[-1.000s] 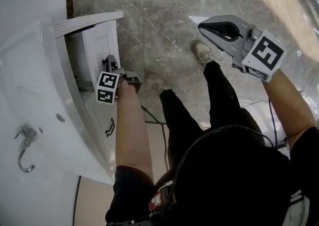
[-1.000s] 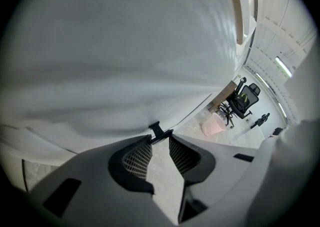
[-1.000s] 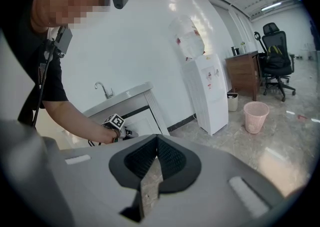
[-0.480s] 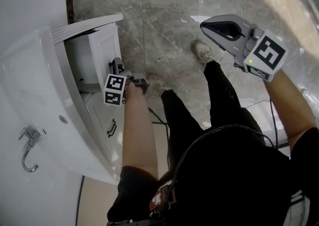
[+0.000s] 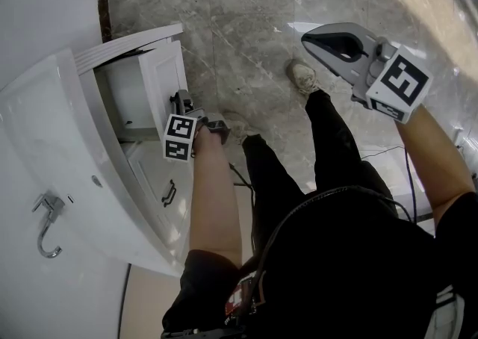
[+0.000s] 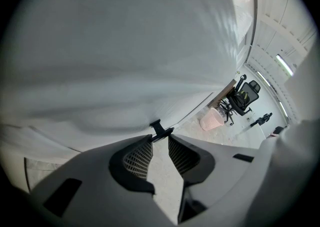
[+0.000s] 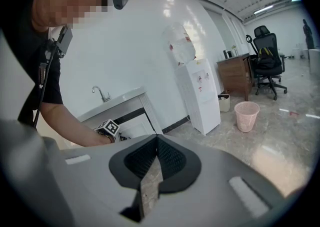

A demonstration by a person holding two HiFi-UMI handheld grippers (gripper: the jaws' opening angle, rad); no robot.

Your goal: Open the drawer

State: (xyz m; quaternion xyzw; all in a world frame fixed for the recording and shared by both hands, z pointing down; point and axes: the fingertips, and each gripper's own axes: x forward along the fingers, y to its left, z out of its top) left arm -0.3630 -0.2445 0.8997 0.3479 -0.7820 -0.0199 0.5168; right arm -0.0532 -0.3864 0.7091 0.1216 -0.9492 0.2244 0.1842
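Note:
A white cabinet's top drawer (image 5: 168, 80) stands partly pulled out, its inside showing. My left gripper (image 5: 181, 100) is at the drawer's front, shut on the small black drawer handle (image 6: 160, 130), which sits pinched at the fingertips in the left gripper view. The white drawer front (image 6: 125, 46) fills that view. My right gripper (image 5: 308, 39) hangs in the air over the floor, well to the right of the cabinet, shut with nothing in it. Its pads (image 7: 170, 158) meet at the tips.
A lower drawer with a black handle (image 5: 169, 193) is closed under the open one. The white countertop (image 5: 52, 128) carries a chrome tap (image 5: 45, 222). The person's legs and a shoe (image 5: 302, 76) stand on grey marble floor. A water dispenser (image 7: 197, 96) and pink basket (image 7: 246, 115) stand farther off.
The top drawer has slid further out of the cabinet, and the left gripper has moved with it to the right in the head view. The right gripper has hardly shifted.

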